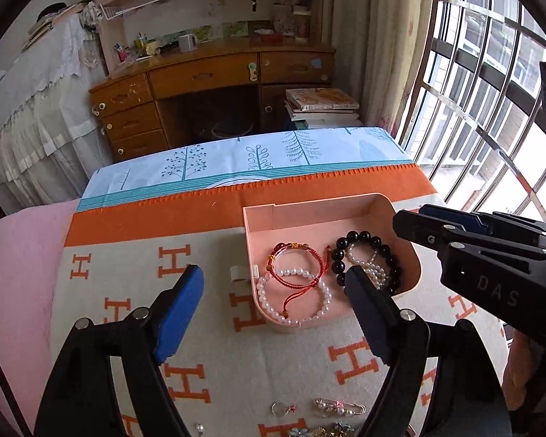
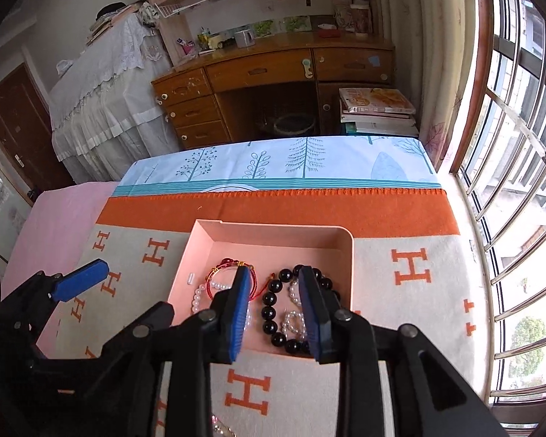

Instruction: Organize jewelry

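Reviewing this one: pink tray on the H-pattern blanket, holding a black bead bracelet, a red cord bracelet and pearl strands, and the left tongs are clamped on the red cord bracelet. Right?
Not quite. The left tongs stand open and hold nothing, as the left wrist view shows. The rest stands.

The right gripper (image 1: 407,220) has "DAS" on its black body. Big orange "H" letters cover the blanket (image 2: 411,269).

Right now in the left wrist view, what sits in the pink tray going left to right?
Large pearl bracelet → red cord bracelet, overlapping it slightly → black bead bracelet, with a small pearl bracelet lying inside its ring. All rest in the pink tray.
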Motion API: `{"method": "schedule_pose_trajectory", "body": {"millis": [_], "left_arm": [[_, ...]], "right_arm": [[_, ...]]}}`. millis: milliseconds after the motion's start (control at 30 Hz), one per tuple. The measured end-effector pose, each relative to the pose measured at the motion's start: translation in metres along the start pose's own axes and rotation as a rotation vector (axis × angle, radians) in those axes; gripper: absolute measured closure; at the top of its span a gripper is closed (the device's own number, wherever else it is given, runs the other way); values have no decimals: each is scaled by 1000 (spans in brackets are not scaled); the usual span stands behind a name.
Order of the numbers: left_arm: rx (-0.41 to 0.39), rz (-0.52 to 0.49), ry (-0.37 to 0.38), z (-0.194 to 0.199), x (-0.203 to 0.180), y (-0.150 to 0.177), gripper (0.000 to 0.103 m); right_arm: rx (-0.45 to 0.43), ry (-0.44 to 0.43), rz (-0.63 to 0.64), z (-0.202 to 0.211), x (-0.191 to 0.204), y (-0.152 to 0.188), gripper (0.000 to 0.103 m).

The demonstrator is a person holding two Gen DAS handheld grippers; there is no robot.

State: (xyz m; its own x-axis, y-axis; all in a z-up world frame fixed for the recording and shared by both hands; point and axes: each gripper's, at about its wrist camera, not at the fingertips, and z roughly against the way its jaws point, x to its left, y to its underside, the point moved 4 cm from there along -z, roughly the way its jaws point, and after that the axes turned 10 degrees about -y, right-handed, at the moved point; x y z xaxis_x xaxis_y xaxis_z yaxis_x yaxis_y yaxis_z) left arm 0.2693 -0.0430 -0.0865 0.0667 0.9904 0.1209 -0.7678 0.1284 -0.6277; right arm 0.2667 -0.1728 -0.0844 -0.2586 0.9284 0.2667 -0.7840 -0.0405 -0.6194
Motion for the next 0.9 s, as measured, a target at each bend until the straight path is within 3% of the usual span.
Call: {"method": "schedule_pose_trajectory", "body": {"millis": [533,667,900], "left_arm": [[-65,63,-11,72,35,29,24],[-80,75,-14,85,40,38,16],[-86,67,-21,103,44,59,15]], "right_arm": [[-54,-58,69,72,38,39,74],[-61,-74,90,85,48,51,74],[-66,-98,101,101,56,71,74]]}}
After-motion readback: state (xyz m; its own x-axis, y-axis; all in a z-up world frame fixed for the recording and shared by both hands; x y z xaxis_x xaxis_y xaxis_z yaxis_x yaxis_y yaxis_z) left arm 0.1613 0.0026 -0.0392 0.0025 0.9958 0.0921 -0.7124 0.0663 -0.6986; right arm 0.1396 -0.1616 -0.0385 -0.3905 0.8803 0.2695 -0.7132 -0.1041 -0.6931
